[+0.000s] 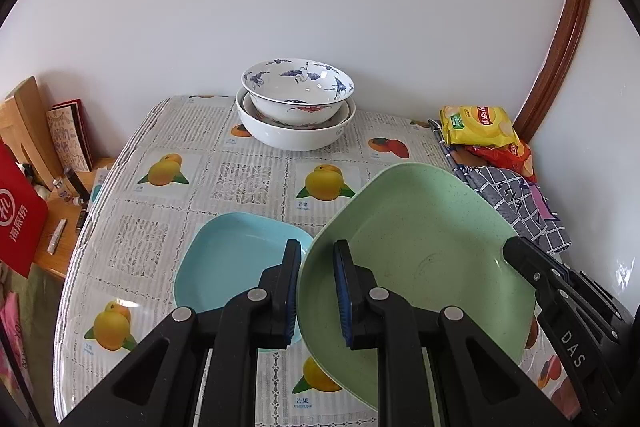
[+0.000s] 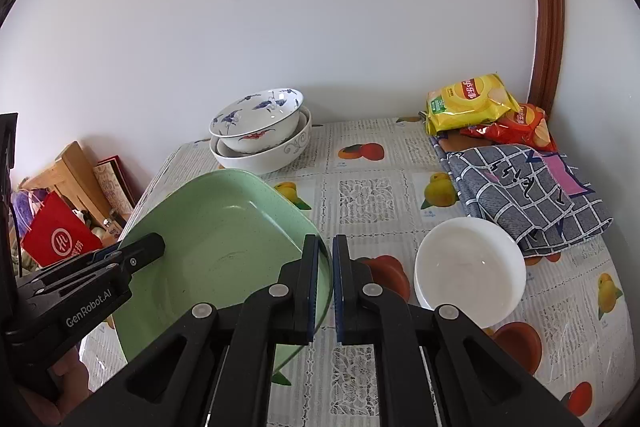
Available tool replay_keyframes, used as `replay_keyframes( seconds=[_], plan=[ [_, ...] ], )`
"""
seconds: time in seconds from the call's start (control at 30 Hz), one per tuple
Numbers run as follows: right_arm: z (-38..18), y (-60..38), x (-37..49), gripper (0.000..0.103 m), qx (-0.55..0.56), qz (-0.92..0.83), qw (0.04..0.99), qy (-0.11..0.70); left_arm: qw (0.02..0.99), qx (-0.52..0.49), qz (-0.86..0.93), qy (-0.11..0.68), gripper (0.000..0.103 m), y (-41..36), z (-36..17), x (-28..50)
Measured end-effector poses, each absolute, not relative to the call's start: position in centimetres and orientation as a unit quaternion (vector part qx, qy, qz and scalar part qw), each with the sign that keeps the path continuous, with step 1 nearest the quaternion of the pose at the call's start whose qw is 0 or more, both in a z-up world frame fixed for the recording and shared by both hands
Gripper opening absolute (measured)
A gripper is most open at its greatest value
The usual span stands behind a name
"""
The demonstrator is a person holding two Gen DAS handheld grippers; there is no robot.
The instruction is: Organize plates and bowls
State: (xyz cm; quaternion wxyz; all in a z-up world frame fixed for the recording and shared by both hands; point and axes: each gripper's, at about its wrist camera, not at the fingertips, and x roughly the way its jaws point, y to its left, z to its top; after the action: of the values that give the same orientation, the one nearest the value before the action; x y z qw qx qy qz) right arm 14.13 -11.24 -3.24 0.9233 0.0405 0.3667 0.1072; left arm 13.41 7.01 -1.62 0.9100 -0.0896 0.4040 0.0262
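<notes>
A pale green square plate (image 1: 420, 247) (image 2: 224, 227) hangs tilted above the table, held by both grippers. My left gripper (image 1: 318, 259) is shut on its left rim, and in the right wrist view it shows at the plate's far edge (image 2: 148, 251). My right gripper (image 2: 326, 259) is shut on the opposite rim; the left wrist view shows it (image 1: 520, 255) at the right. A light blue square plate (image 1: 232, 259) lies flat on the table, partly under the green one. Two patterned bowls (image 1: 298, 107) (image 2: 260, 135) stand nested at the back. A white bowl (image 2: 470, 271) sits to the right.
The table (image 1: 248, 183) has a fruit-print cover and stands against a white wall. Yellow and red snack bags (image 2: 472, 103) and a folded checked cloth (image 2: 528, 191) lie at the back right. A low wooden shelf with a red bag (image 1: 20, 219) stands left of the table.
</notes>
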Motion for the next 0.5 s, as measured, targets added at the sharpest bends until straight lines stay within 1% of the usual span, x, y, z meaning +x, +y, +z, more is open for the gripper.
replay_keyframes(
  seconds=[0.5],
  plan=[
    [-4.4, -8.7, 15.0, 0.007, 0.025, 0.114, 0.918, 0.379, 0.903, -0.106, 0.035, 0.414, 0.016, 9.3, -3.3, 13.6]
  ],
)
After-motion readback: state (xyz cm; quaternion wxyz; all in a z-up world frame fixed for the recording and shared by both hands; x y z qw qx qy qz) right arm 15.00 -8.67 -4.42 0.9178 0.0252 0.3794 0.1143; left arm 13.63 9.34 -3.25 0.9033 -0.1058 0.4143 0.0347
